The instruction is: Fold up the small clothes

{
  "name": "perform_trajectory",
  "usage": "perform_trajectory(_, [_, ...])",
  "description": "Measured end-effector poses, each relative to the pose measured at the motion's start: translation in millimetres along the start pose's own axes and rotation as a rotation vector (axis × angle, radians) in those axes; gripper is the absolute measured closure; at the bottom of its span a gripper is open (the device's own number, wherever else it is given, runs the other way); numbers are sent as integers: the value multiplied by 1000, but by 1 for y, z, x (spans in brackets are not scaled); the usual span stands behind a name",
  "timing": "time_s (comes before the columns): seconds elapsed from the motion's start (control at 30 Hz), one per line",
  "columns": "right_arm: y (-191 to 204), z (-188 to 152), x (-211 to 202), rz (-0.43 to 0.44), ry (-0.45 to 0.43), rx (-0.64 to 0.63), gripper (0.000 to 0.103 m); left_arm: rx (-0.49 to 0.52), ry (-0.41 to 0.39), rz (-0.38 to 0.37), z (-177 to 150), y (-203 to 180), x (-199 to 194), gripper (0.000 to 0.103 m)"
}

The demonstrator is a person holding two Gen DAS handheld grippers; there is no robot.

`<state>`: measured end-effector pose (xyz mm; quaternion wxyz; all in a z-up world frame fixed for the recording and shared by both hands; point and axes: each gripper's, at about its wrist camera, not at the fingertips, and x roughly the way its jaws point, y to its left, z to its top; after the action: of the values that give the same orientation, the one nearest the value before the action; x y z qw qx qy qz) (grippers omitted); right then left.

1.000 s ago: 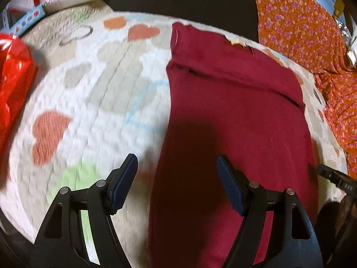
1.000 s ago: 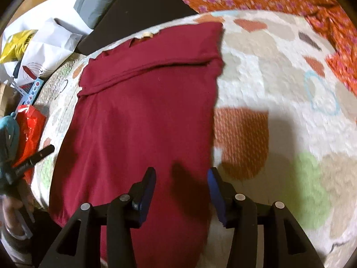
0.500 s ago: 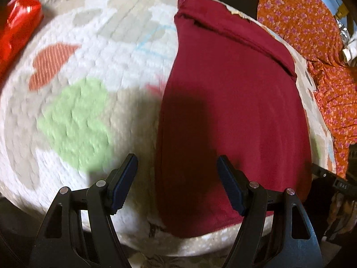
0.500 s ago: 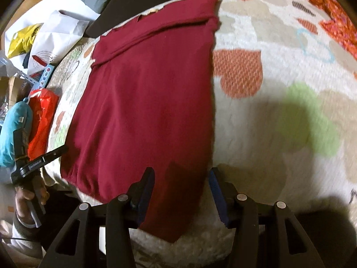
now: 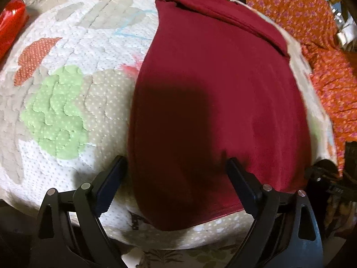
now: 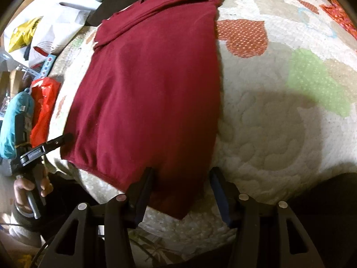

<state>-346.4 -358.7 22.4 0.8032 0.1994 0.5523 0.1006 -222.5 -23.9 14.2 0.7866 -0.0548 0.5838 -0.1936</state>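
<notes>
Maroon shirt (image 5: 212, 93) flat on quilt (image 5: 67, 93); left gripper (image 5: 176, 174) jaws just widened, right gripper (image 6: 181, 185) jaws open, empty: pinch hem corners at 6 o'clock evenly.

White quilt (image 5: 67, 44) with orange heart, green and beige patches covers the surface. Orange floral fabric (image 5: 312, 33) lies along its far right side. Red plastic bag (image 6: 42, 109), teal item (image 6: 13, 120), white bags (image 6: 55, 22), yellow packet (image 6: 24, 33) sit left.
</notes>
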Motion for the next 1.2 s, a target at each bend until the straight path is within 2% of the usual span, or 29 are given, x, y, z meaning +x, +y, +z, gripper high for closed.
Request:
perform_trajectory(0.07, [0, -2, 4, 68, 1, -3, 52, -16, -8, -31, 0, 0, 0, 25])
perform_trajectory(0.13, [5, -2, 7, 46, 4, -36, 58, 10, -14, 34, -1, -3, -1, 56])
perform_trajectory(0.17, [9, -1, 6, 54, 2, -61, 71, 19, -20, 59, -1, -4, -2, 63])
perform_trajectory(0.23, [14, 2, 4, 129, -3, -75, 87, 12, -18, 16, 0, -2, -6, 93])
perform_trajectory(0.27, [15, 4, 3, 143, -6, -77, 87, -1, -8, -19, 1, -2, -8, 93])
perform_trajectory(0.4, [21, 16, -14, 253, -61, -88, 88, 34, -23, -33, 7, -8, -22, 94])
perform_trajectory(0.6, [26, 66, -58, 365, -225, -92, 89, 51, -116, -111, 57, -20, -60, 94])
perform_trajectory(0.73, [28, 119, -75, 345, -348, -89, 89, 43, -181, -137, 108, -22, -70, 94])
perform_trajectory(0.87, [25, 187, -71, 303, -417, -64, 90, 31, -244, -129, 177, -26, -62, 94])
perform_trajectory(1.0, [10, 253, -58, 235, -442, -48, 90, -9, -271, -79, 244, -30, -31, 94])
perform_trajectory(1.07, [1, 282, -46, 196, -453, -33, 90, -56, -277, -83, 274, -21, -17, 94])
perform_trajectory(1.17, [-18, 322, -23, 203, -441, 12, 90, -79, -297, -46, 304, -16, 3, 94])
perform_trajectory(1.2, [-23, 336, -11, 200, -425, 19, 90, -92, -276, -61, 314, -11, 15, 94])
